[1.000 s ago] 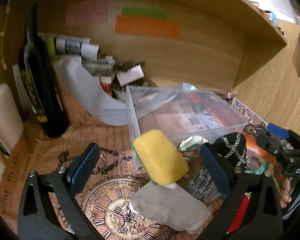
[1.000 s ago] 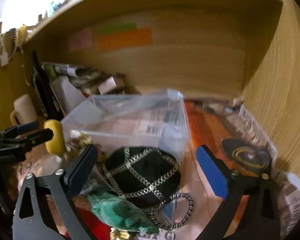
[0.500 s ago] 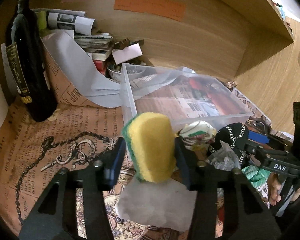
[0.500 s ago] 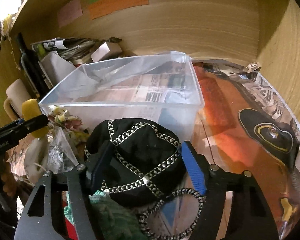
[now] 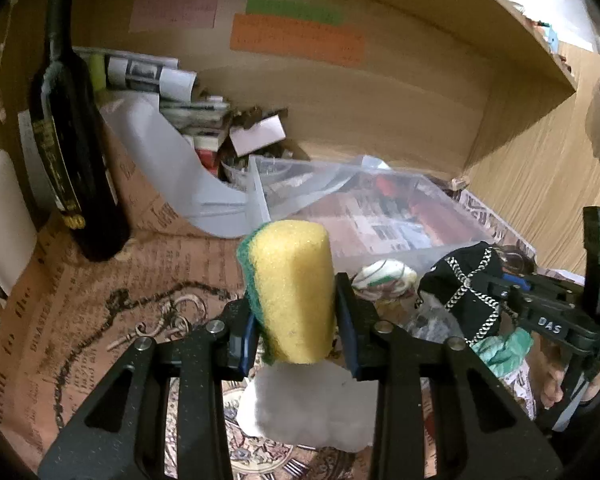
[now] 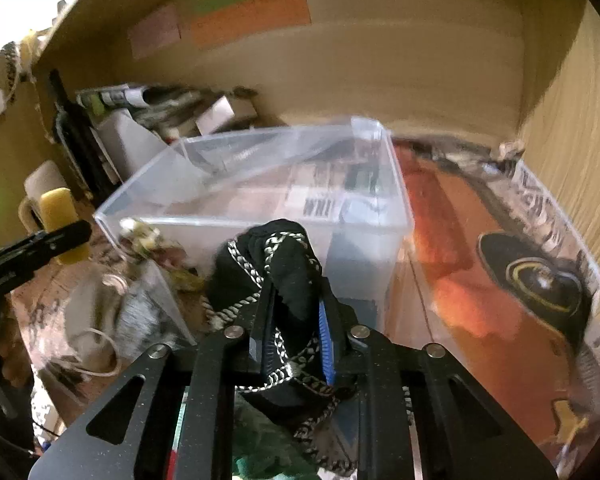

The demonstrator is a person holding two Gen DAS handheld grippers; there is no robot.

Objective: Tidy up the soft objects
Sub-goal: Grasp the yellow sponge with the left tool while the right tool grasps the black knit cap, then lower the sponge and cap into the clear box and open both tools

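My left gripper [image 5: 294,320] is shut on a yellow sponge with a green back [image 5: 290,284], held upright above a white soft wad [image 5: 308,404]. My right gripper [image 6: 296,320] is shut on a black cap with silver chain trim [image 6: 276,264], lifted in front of the clear plastic bin [image 6: 380,152]. The bin [image 5: 452,208] holds no soft objects. The sponge also shows at the left of the right wrist view [image 6: 60,216], and the cap at the right of the left wrist view [image 5: 464,280]. A green cloth [image 5: 500,348] and a floral fabric ball [image 5: 384,276] lie between the grippers.
A dark wine bottle [image 5: 72,152] stands at the left, with a pale mug [image 6: 40,188] beside it. Rolled papers and clutter [image 5: 172,88] fill the back left corner. Wooden walls close the back and right. A clear bag and a drawstring pouch [image 6: 100,316] lie by the bin.
Both grippers have closed, the left on the sponge and the right on the black cap. Both objects have since been lifted a little.
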